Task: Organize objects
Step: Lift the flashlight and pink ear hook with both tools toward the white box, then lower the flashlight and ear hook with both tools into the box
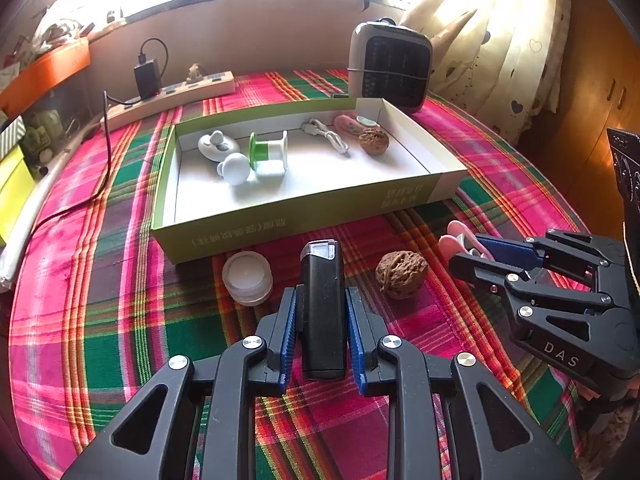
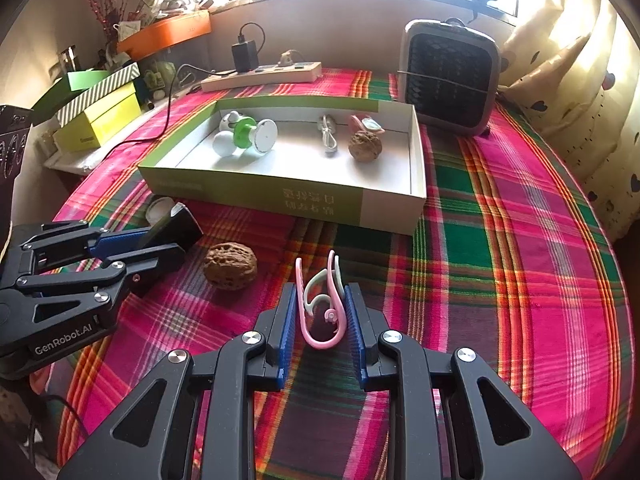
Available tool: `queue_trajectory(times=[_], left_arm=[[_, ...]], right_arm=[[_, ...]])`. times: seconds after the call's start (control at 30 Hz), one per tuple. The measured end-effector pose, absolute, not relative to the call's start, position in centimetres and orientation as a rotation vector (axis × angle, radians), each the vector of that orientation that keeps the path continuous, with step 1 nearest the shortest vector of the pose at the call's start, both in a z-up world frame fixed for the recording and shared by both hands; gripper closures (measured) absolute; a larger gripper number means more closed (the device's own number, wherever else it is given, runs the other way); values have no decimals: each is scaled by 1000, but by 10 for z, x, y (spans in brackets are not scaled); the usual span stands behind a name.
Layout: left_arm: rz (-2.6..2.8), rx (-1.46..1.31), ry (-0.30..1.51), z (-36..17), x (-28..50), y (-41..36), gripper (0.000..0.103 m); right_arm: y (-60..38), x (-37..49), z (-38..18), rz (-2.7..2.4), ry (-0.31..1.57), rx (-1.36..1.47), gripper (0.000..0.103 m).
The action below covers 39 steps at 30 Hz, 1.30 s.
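Observation:
My left gripper [image 1: 322, 320] is shut on a black lighter-like block [image 1: 322, 308], held just above the plaid cloth in front of the green-and-white box [image 1: 288, 220]. My right gripper [image 2: 320, 312] is shut on a pink and pale green clip [image 2: 320, 304], to the right of the left one. A walnut [image 1: 401, 274] lies on the cloth between the two grippers; it also shows in the right wrist view [image 2: 230, 265]. A small white jar [image 1: 247, 277] stands by the box's front wall. The box holds white earbud-like pieces, a green-and-white spool [image 1: 268, 151], a white cable, a pink item and another walnut [image 1: 374, 142].
A grey fan heater [image 1: 390, 65] stands behind the box on the right. A power strip [image 1: 172, 94] with a black charger lies behind on the left, its cord trailing over the cloth. Yellow and green boxes [image 2: 100, 120] sit at the left edge. Curtains hang at right.

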<state>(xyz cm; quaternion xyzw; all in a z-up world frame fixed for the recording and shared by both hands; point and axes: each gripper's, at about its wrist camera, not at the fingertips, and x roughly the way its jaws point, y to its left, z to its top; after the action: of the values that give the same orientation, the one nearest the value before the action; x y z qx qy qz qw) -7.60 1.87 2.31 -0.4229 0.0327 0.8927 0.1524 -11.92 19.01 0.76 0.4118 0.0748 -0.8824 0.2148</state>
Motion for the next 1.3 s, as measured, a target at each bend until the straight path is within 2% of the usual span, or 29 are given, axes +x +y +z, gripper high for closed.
queue_trajectory(times=[0.67,1.3], left_arm=[[2616,-1166,16,54,-87,3,82],[2604,-1168,-7,60,-127,7,82]], right_arm=[[182,-121,37,-2466,194,1038,78],[168,-167,47,-2434,185,1032,78]])
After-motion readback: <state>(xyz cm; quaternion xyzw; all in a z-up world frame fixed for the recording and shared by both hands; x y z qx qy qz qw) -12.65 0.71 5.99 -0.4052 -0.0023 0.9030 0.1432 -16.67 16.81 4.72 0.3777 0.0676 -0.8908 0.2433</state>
